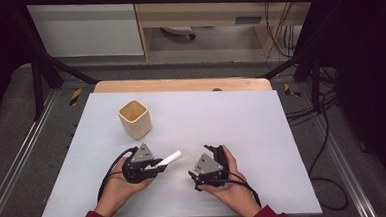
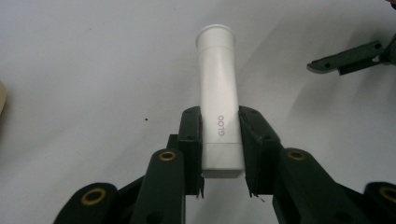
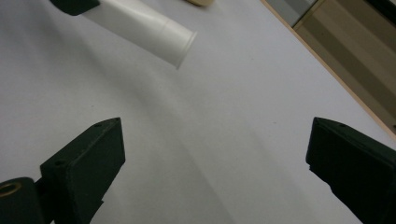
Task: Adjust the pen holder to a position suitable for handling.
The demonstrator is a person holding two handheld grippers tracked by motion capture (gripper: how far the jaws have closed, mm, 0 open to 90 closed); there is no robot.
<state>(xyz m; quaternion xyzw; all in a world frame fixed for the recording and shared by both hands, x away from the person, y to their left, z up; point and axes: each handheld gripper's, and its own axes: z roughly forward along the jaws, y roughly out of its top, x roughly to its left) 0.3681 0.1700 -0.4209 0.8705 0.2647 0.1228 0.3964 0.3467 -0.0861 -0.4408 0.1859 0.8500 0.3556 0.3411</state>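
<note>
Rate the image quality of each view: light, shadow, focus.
High view: even light on the mat, dark at the edges, slightly soft. Left gripper view: the tube is bright and fairly sharp, its lettering readable, with a soft shadow on the mat beside it. Right gripper view: tilted; the near claw tips are dark and blurred, and the tube's cap end is soft.

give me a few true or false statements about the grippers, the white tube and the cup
1. The left gripper is shut on the white tube. True.
2. The right gripper holds the tube's cap end. False: its jaws stand wide open with nothing between them.
3. The tube stands inside the cup. False: the cup sits apart on the table, farther back.
4. The tube's wider end points away from the left gripper. True.
</note>
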